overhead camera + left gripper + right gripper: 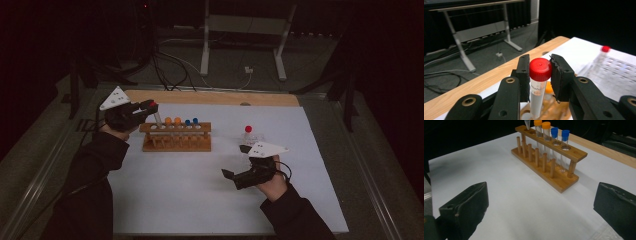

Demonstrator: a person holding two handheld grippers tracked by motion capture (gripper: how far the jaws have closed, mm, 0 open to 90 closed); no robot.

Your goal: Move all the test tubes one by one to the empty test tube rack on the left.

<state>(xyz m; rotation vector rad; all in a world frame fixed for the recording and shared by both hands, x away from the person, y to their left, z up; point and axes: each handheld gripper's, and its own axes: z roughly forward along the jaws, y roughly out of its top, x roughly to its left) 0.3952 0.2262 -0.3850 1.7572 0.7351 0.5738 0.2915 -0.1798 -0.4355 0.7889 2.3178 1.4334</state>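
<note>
White table [200, 200] roomy, left gripper [142, 110] grasping red-capped tube [539, 85] over rack [176, 136] end, right gripper [239, 170] jaws released

One wooden rack [176, 136], two orange-capped tubes [168, 120], two blue-capped tubes [195, 120], two red-capped tubes [248, 129].

Two handheld grippers at a table, each built in black: the left gripper [150, 106] carries a pale grey three-cornered plate dotted with small dark marks, as does the right gripper [234, 161], whose plate tapers to a sharp point. A thin dark cable loops from the rear of each tool. Seen close in the left gripper view, the glossy black arms bear brass-ringed holes, and the matte black pads [524, 75] show ragged, worn edges. In the right gripper view the pads [472, 203] look thick and blocky, one with a round recess. The person wears a dark long-sleeved top, its cuffs bunched at the wrists
</note>
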